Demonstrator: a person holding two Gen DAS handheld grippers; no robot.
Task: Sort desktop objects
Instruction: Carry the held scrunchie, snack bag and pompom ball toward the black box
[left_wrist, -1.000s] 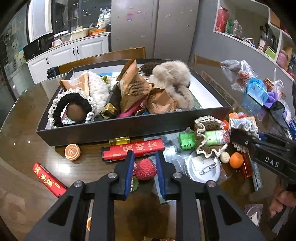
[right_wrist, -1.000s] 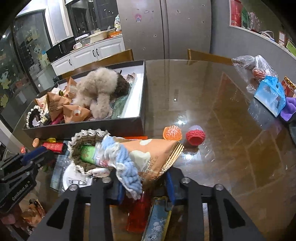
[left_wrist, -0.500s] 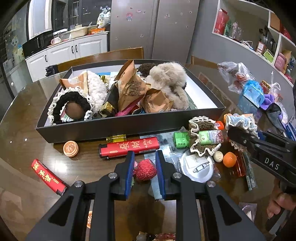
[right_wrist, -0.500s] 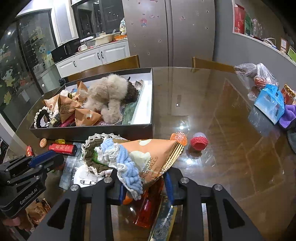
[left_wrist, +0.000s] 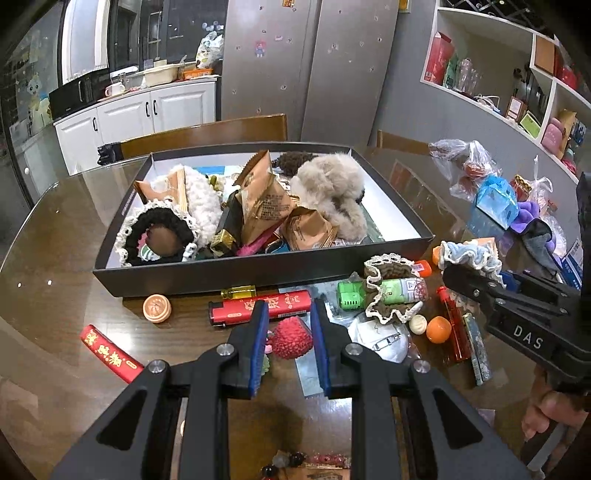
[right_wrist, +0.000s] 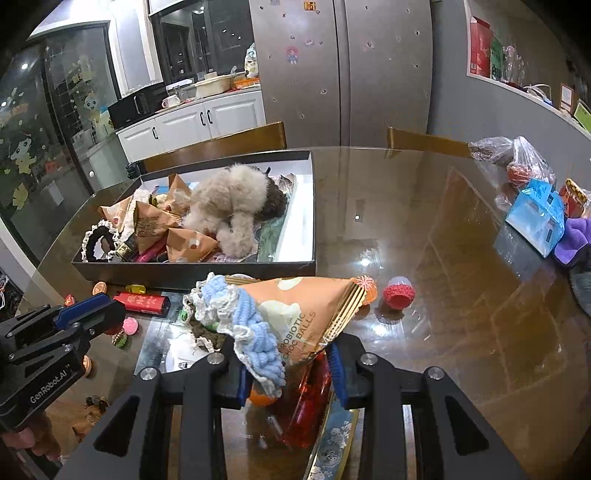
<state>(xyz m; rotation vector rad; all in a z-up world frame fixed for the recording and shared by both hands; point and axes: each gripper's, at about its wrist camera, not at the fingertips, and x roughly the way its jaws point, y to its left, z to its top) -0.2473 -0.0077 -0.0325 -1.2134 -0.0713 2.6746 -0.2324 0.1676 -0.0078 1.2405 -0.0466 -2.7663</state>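
Observation:
My left gripper (left_wrist: 289, 308) is shut on a small red knitted berry (left_wrist: 291, 338), held just above the table in front of the black box (left_wrist: 258, 266). From the right wrist view the same gripper (right_wrist: 110, 312) shows side-on at the left. My right gripper (right_wrist: 284, 354) is shut on an orange snack bag (right_wrist: 303, 310) together with a blue crocheted scrunchie (right_wrist: 255, 332), both lifted off the table. From the left wrist view that gripper (left_wrist: 458, 275) sits at the right with the scrunchie (left_wrist: 469, 254) on its tip. The box (right_wrist: 192, 267) holds a fluffy beige toy (left_wrist: 328, 188), snack bags and scrunchies.
In front of the box lie a red lighter (left_wrist: 236, 312), a peach round token (left_wrist: 157, 308), a red strip (left_wrist: 110, 354), a green bottle in a brown lace scrunchie (left_wrist: 388, 291) and an orange ball (left_wrist: 439, 329). Plastic bags (left_wrist: 469, 166) and a blue carton (right_wrist: 535, 214) crowd the right edge.
Both grippers have risen slightly, each keeping its load. The objects on the table have slid a little lower in both views.

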